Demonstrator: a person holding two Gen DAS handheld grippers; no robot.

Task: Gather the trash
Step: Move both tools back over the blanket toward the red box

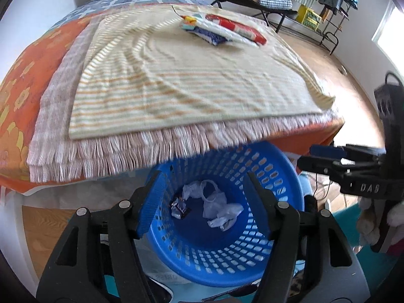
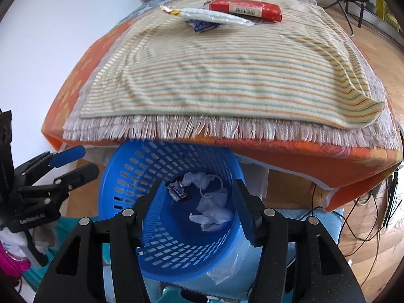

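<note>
Basket (image 1: 227, 252): right below both your hand-held grippers.
Left hand-held gripper (image 1: 204, 207): wide, holding nothing.
Right hand-held gripper (image 2: 199, 209): wide, holding nothing.
Wrappers (image 2: 224, 15): far on the bed (image 2: 277, 156).

Both tongs (image 1: 202, 202) (image 2: 199, 207) agape, empty.

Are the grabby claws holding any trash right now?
No. The left gripper and right gripper are both open and empty above the blue basket.
</note>
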